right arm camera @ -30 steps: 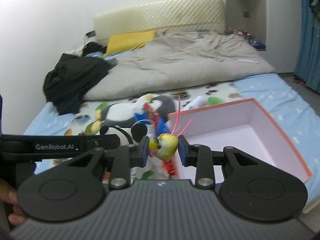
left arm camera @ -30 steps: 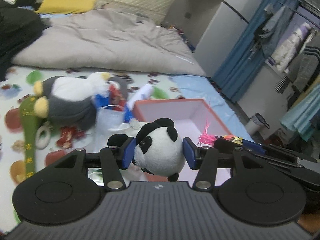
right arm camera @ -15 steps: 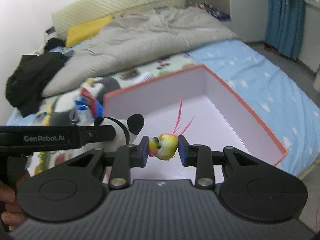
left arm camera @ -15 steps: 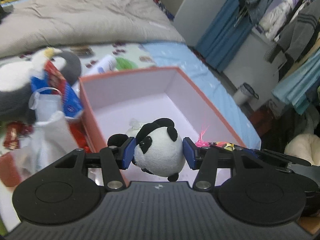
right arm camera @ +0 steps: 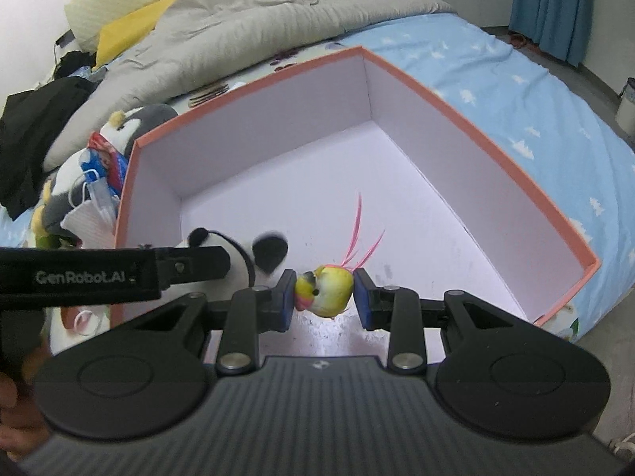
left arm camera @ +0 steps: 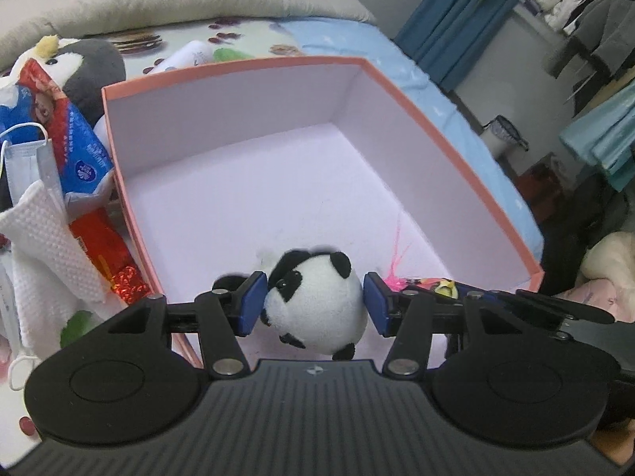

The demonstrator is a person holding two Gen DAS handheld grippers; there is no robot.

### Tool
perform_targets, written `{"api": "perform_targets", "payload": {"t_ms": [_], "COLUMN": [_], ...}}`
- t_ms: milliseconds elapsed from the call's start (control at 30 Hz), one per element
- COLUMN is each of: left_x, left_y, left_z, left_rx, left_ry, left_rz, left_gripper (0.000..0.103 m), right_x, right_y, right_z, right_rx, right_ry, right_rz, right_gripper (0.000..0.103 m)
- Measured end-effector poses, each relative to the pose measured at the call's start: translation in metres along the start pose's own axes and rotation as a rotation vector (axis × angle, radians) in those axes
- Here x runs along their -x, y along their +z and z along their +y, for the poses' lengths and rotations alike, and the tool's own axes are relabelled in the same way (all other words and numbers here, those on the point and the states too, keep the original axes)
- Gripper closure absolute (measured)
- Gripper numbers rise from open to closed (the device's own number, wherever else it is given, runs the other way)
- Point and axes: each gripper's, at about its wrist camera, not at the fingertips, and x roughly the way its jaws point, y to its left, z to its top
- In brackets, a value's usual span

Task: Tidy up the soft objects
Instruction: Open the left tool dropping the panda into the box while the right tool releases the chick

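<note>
Left gripper [left arm camera: 313,304]: its jaws carry the round white-and-black plush panda [left arm camera: 315,307]. The left blue pad touches the fur, while the right pad shows a sliver of gap, and the jaws have just been opening, with the panda between them.

Right gripper [right arm camera: 323,291]: its jaws pinch the small yellow plush bird with pink crest feathers [right arm camera: 327,287]. Both pads press on its body, a snug grip.

Box: the big open cardboard box, salmon-orange outside and pale lilac inside [left arm camera: 456,146], stands on the bed [right arm camera: 496,63]. Nothing lies on its floor yet.

Key relation: both toys hang over the near end of the box floor, inside the rim line. The jaws tilt steeply down into the cavity, so straight below each toy is bare lilac bottom. This looks like the drop-off step.

Side by side: in the right wrist view the panda sits just left of the bird, close by. The two grippers are nearly shoulder to shoulder, so the panda would land toward the left wall and the bird toward the middle.

Nearer hand: neither has the edge; each already has its own toy over the box.

Waiting pile: left of the box lie a grey-and-white plush penguin [left arm camera: 85,65], a pale blue face mask [left arm camera: 31,158], a white textured cloth [left arm camera: 43,246] and a blue-and-red packet [left arm camera: 67,135].

Watch for: the panda is round and may roll.
</note>
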Motion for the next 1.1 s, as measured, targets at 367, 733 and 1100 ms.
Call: {"api": "perform_targets", "payload": {"t_ms": [367, 733, 1100], "left_x": [0.057, 0.152, 0.225], "left_y": [-0.012, -0.050, -0.108], "left_z": [-0.003, 0.001, 0.012], "left_rx": [-0.012, -0.019, -0.018], "left_ry": [-0.007, -0.011, 0.010], "left_rz": [-0.083, -0.213, -0.308], "left_gripper": [0.037, 0.037, 0.037], "right_x": [0.030, 0.103, 0.155], "right_y": [-0.004, -0.025, -0.059], "right_z": [0.006, 0.042, 0.081], "right_rx": [-0.015, 0.017, 0.064], "right_ry": [0.000, 0.037, 0.079], "right_rz": [-0.043, -0.161, -0.229], "right_gripper": [0.055, 0.055, 0.055]}}
